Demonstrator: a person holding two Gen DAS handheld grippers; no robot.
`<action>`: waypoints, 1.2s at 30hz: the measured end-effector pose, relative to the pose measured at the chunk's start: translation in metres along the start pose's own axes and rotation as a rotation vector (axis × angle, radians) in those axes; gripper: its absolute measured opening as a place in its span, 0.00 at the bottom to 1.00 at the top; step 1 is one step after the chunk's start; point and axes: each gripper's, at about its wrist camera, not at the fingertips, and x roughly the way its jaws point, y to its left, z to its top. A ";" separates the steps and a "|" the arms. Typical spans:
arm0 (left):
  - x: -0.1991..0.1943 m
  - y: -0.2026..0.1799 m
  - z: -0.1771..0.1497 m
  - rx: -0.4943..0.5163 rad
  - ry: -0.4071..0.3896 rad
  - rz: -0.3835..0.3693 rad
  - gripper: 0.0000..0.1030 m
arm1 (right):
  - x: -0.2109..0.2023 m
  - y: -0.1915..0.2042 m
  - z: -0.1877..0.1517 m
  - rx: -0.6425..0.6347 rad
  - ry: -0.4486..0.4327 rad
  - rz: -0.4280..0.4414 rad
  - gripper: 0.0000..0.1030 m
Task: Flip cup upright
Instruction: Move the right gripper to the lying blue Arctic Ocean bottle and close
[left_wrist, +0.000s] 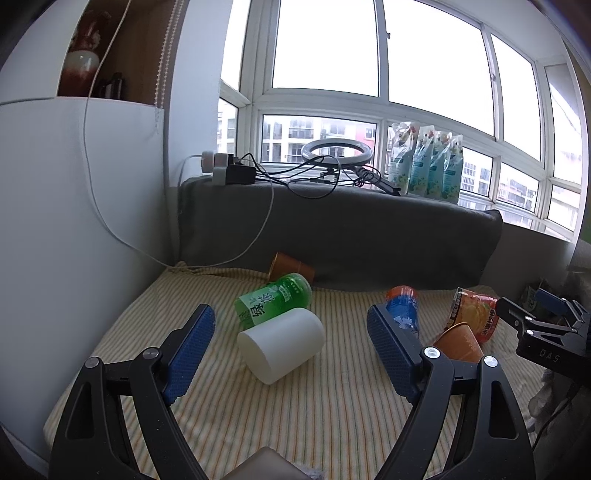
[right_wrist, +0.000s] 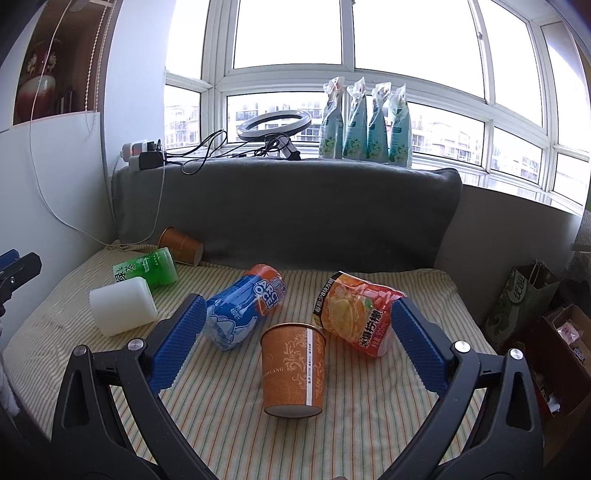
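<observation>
An orange paper cup (right_wrist: 293, 369) lies on its side on the striped cushion (right_wrist: 369, 424), base toward me, between the open fingers of my right gripper (right_wrist: 295, 332). It also shows in the left wrist view (left_wrist: 458, 341). A white cup (left_wrist: 282, 345) lies on its side between the open fingers of my left gripper (left_wrist: 291, 343); it also shows in the right wrist view (right_wrist: 122, 306). A second orange cup (right_wrist: 181, 245) lies on its side by the grey backrest. Both grippers are empty.
A green bottle (left_wrist: 273, 299), a blue and orange bottle (right_wrist: 245, 304) and an orange drink pouch (right_wrist: 356, 314) lie on the cushion. A grey backrest (right_wrist: 288, 214) stands behind. A ring light (right_wrist: 275, 123), chargers and pouches sit on the sill. Boxes and a bag (right_wrist: 524, 295) stand right.
</observation>
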 end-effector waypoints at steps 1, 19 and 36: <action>0.000 0.001 -0.001 -0.002 0.002 0.001 0.82 | 0.003 0.001 0.001 0.001 0.009 0.008 0.99; 0.000 0.026 -0.023 -0.031 0.074 0.008 0.82 | 0.127 0.008 0.033 0.190 0.412 0.332 0.97; 0.004 0.050 -0.028 -0.086 0.082 0.032 0.82 | 0.233 0.017 0.025 0.295 0.768 0.281 0.81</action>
